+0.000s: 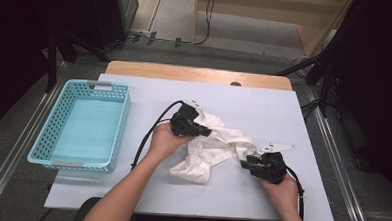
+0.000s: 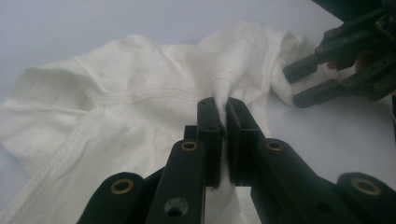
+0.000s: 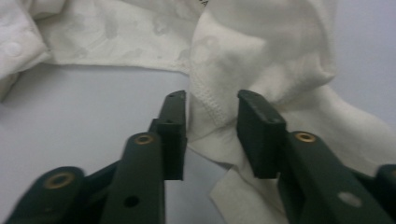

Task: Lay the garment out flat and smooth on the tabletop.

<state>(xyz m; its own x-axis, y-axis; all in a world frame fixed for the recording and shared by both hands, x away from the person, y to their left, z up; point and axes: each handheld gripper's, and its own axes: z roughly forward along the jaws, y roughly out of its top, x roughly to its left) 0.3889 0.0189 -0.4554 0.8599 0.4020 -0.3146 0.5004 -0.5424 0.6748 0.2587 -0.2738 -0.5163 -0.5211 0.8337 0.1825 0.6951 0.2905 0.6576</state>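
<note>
A crumpled white garment (image 1: 212, 146) lies in the middle of the white tabletop (image 1: 264, 101). My left gripper (image 1: 208, 132) rests on the garment's upper part. In the left gripper view this gripper (image 2: 226, 109) is shut on a raised fold of the garment (image 2: 140, 84), pinched thin between the pads. My right gripper (image 1: 244, 164) sits at the garment's lower right end. Seen in the right gripper view, its jaws (image 3: 210, 105) stand apart around a hemmed edge of the garment (image 3: 243, 51), which lies loose between them. The right gripper (image 2: 294, 84) also appears at the top right of the left gripper view, jaws apart.
A light blue plastic basket (image 1: 42, 139) stands at the table's left side with nothing in it. Bare tabletop stretches behind and to the right of the garment. Dark stands and cables line the floor beyond the table's far edge.
</note>
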